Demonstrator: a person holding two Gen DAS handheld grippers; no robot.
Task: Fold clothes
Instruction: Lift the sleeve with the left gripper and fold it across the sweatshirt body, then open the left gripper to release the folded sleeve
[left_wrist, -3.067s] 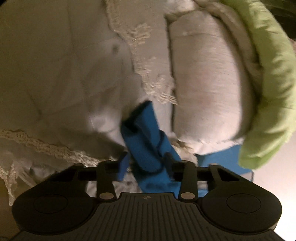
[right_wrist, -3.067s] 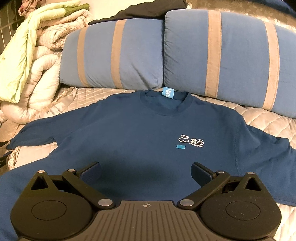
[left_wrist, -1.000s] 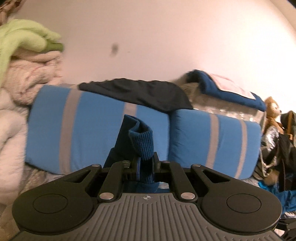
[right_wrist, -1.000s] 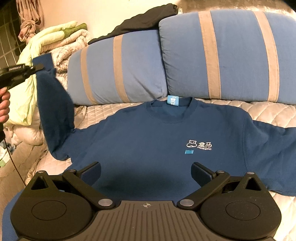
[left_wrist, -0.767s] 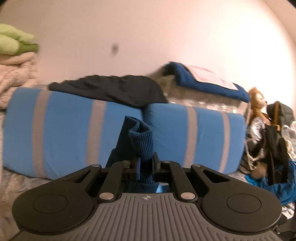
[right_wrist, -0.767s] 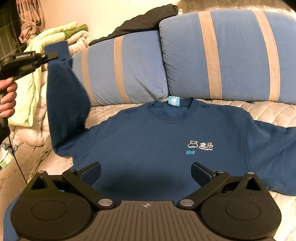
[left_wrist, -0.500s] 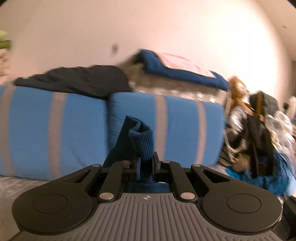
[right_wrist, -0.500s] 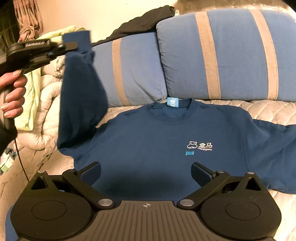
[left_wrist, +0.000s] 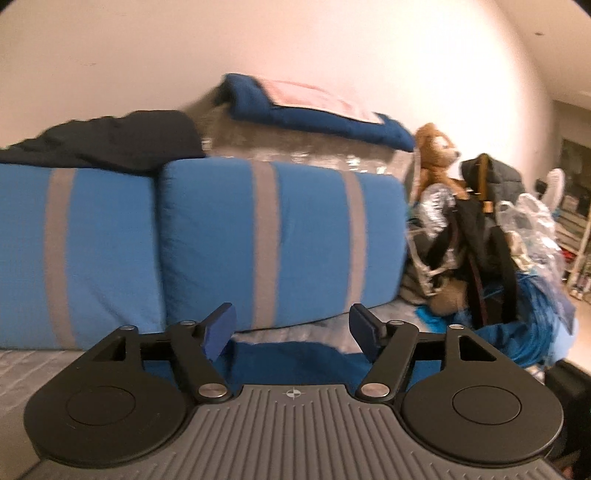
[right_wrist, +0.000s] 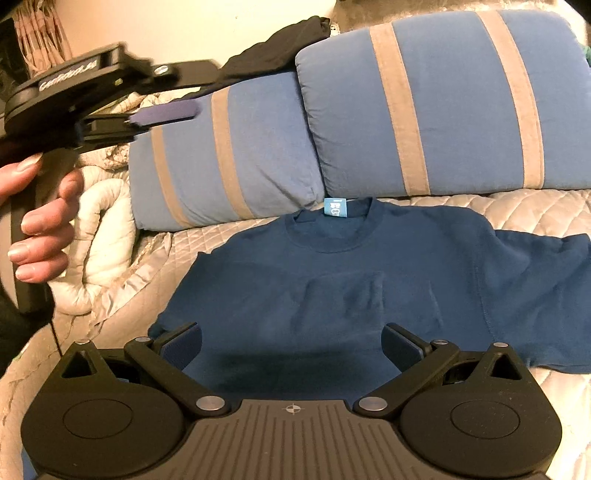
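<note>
The blue sweatshirt (right_wrist: 369, 295) lies flat on the bed (right_wrist: 517, 210), left sleeve folded across its chest. Both the left gripper (left_wrist: 291, 332) and right gripper (right_wrist: 291, 345) hover wide open, holding nothing. Next, I judge, the right sleeve needs grasping.

- Sweatshirt (right_wrist: 332, 295) between the right jaws: dark navy, light blue neck label (right_wrist: 335, 206).
- Pillows (right_wrist: 424, 103) beyond the jaws: blue, beige stripes.
- Bedcover (right_wrist: 517, 210): silver-beige, diamond quilting.

sweatshirt (right_wrist: 369, 288) on bed (right_wrist: 535, 210), pillows (right_wrist: 424, 110) behind
</note>
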